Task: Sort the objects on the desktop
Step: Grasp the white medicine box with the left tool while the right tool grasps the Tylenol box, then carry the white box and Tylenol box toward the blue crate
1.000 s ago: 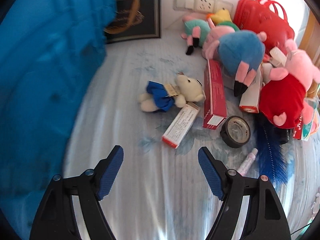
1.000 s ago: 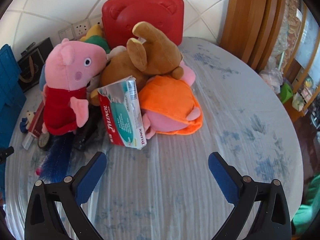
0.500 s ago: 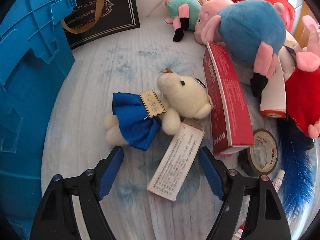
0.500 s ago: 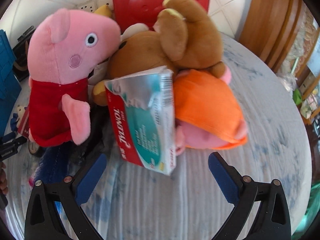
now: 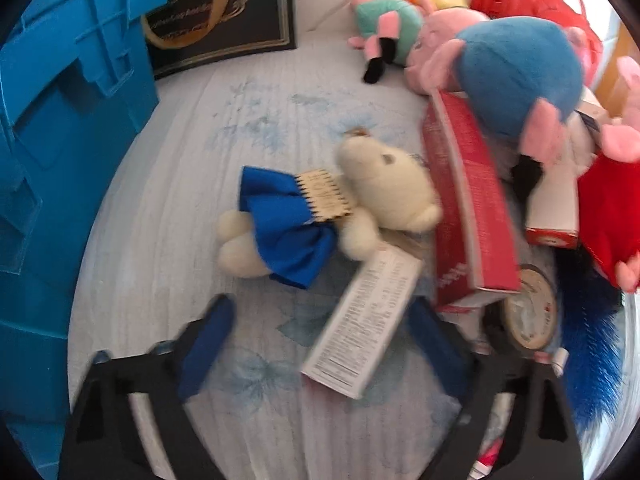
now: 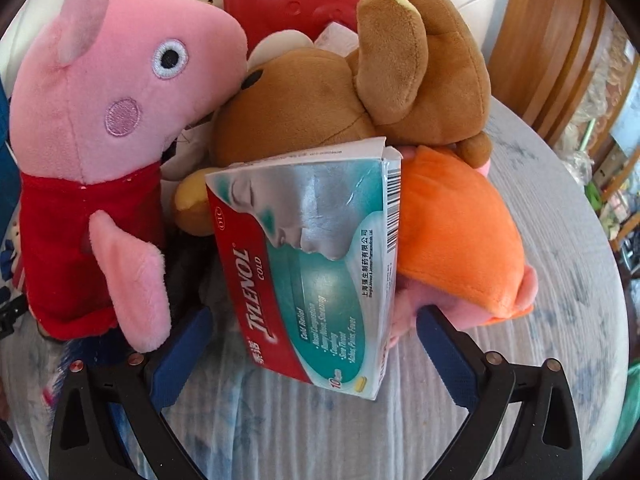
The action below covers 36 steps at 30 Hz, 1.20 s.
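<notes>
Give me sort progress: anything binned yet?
Done: nothing visibly sorted; inside of blue crate not visible. In hand: left tool closing around white printed box, not yet gripping; right tool open, straddling Tylenol box. Left: plush toys, red box, tape roll still piled.

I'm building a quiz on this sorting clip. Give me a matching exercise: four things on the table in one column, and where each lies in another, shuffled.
Things:
1. Tylenol box
2. white printed box
3. blue crate
4. cream bear in blue dress

Places:
A. left edge of the left wrist view
B. propped against the brown and orange plush toys
C. on the cloth just beyond the white printed box
D. between the left hand-held gripper's open fingers

Pairs: 1-B, 2-D, 3-A, 4-C
</notes>
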### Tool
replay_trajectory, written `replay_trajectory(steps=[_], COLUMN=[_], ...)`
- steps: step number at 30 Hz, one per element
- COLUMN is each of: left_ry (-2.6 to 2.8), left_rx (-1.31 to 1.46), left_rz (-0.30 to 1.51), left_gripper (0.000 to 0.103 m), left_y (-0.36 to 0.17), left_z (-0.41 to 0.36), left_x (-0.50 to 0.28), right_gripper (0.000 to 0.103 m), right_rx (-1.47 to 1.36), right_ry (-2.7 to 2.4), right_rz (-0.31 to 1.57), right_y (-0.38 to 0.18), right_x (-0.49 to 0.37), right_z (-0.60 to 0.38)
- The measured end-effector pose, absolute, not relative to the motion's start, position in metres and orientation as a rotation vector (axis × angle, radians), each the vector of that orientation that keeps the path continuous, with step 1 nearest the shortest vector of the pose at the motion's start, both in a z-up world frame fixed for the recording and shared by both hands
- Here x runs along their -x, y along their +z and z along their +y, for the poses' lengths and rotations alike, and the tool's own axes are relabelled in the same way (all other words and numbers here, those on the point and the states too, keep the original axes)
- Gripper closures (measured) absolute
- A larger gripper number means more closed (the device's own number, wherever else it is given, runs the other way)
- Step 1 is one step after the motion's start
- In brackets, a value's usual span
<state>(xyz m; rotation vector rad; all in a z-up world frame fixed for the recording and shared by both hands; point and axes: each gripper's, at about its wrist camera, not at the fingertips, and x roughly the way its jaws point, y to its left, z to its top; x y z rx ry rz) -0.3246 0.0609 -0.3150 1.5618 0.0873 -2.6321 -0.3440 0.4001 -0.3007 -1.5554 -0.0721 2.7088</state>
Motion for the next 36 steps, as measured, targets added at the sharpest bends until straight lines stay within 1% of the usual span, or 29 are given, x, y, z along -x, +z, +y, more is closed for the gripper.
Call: replay_trajectory(steps=[1,2,3,4,5,6,7,9,10,11,15,17,25,33,36], left_ry=[-2.652,-2.670,-2.681,-2.687,-2.690,-2.693,-2.690,-2.678,-2.674,-2.670,-2.661,-2.660,-2.729,-2.841,-2.872], left_rx=[-1.568,-1.576,-1.581,-1.581,-1.582,-1.588,-1.596,-1.602,-1.607,-1.608,-1.583,-1.558,-1.408,-1.208,-1.132], left_rz=[0.070,0.052,0.043,0.026,0.009,0.007,0.007,0.003,0.011,0.022,0.081,0.081,0.094,0.088,0.058], left_gripper=[0.044,0.051,0.061,0.067,0.070,0.076,0.076,0.076,0.076,0.076,0.076,0.076,0.076,0.076,0.076], left_y=[-0.313,-0.311,-0.310,-0.310,-0.309,-0.309,-0.309,-0.308,-0.308,-0.307,-0.299,-0.292,-0.245,-0.188,-0.169], left_z=[0.066,0.071,0.074,0.077,0.080,0.081,0.083,0.085,0.085,0.085,0.084,0.085,0.095,0.106,0.108], left_x=[0.323,0.322,0.321,0.321,0.319,0.319,0.317,0.313,0.311,0.308,0.289,0.278,0.236,0.190,0.171], right_gripper=[0.001,0.005,0.015,0.020,0.030,0.033,0.037,0.055,0.059,0.069,0.081,0.085,0.085,0.085,0.085], right_rx=[1.555,1.553,1.549,1.541,1.543,1.544,1.551,1.551,1.550,1.556,1.596,1.606,1.559,1.454,1.414], right_ry=[2.703,2.694,2.685,2.671,2.667,2.667,2.670,2.682,2.689,2.696,2.727,2.755,2.863,3.008,3.069], right_rz=[-0.076,-0.081,-0.086,-0.090,-0.075,-0.049,-0.024,-0.003,0.006,0.019,0.088,0.111,0.139,0.080,0.047], right_y=[-0.301,-0.301,-0.301,-0.301,-0.300,-0.300,-0.299,-0.296,-0.294,-0.292,-0.289,-0.286,-0.253,-0.204,-0.188], right_x=[0.344,0.343,0.343,0.342,0.341,0.340,0.338,0.333,0.331,0.327,0.316,0.310,0.300,0.248,0.222], right_z=[0.400,0.399,0.399,0.401,0.403,0.406,0.410,0.417,0.419,0.422,0.432,0.436,0.445,0.414,0.396])
